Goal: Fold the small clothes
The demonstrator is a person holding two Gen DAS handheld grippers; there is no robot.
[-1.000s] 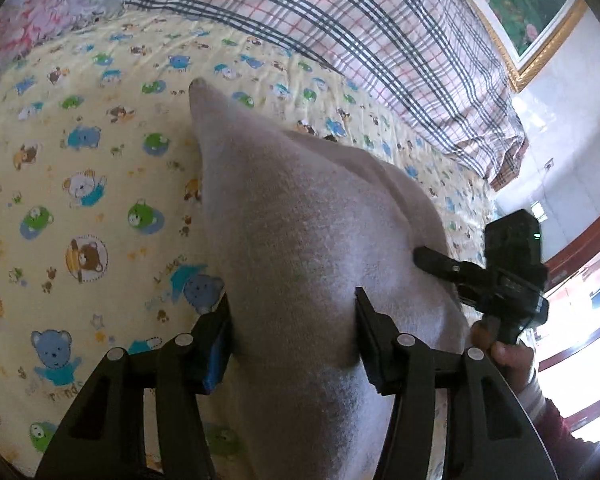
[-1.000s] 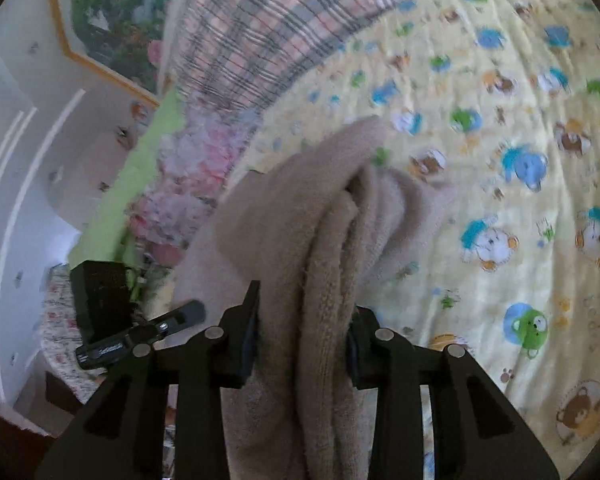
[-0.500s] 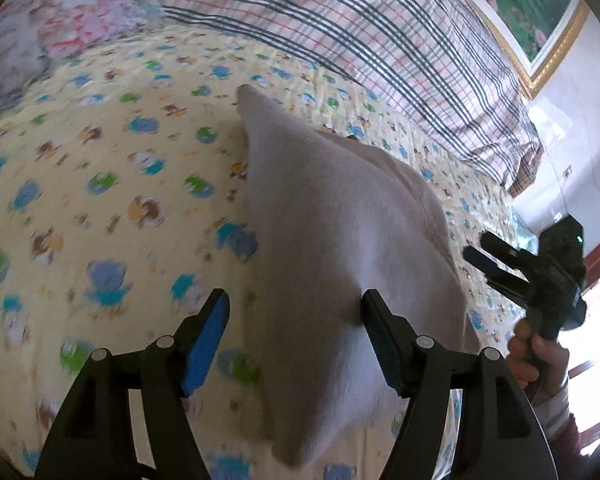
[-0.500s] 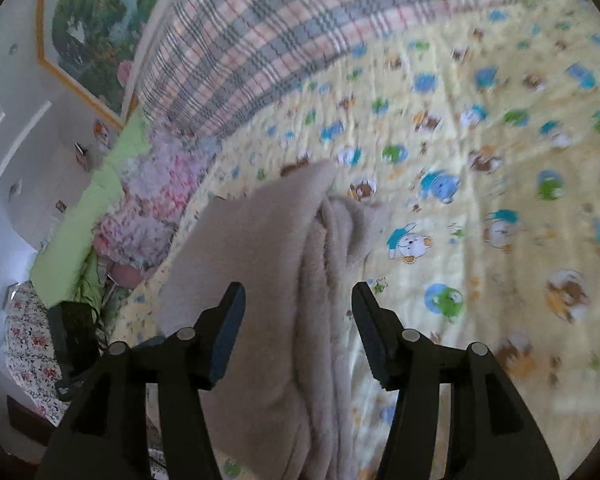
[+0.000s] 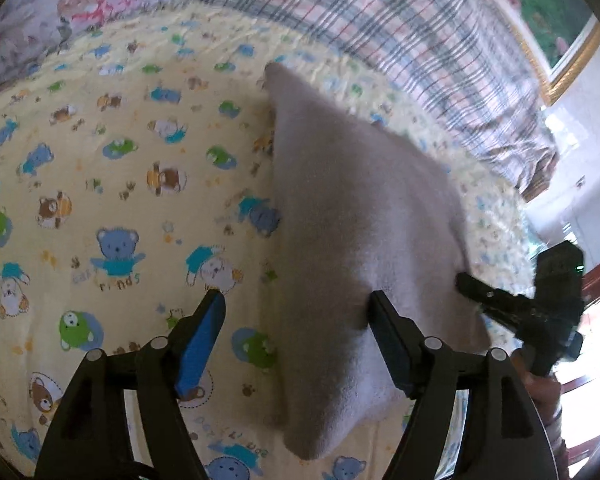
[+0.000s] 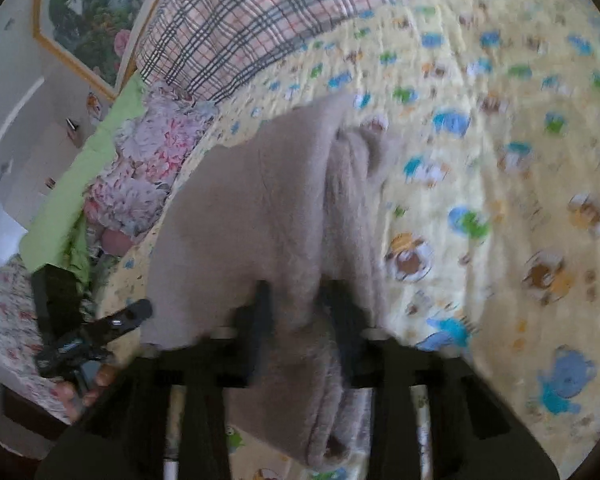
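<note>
Right wrist view: the beige fleece garment (image 6: 260,208) lies bunched on the cartoon-print bedsheet (image 6: 500,200), soft and floppy. My right gripper (image 6: 296,304) has just closed, pinching its thick folded edge; my left gripper (image 5: 296,320) has been opening, jaws wide, cloth between unpressed.

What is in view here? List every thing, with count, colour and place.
garment: one, beige fleece, folded on the sheet, in front of both tongs
sheet: one, yellow with cartoon bears, covering the bed
plaid blanket: one, pink and grey check, at the far edge of the bed
floral bedding: pink and white, beside the plaid blanket
green cloth: one, next to the floral bedding
picture: one, gold frame, on the wall
left tongs: open, its jaws have just been opening, garment between them
right tongs: has just closed on the garment
</note>
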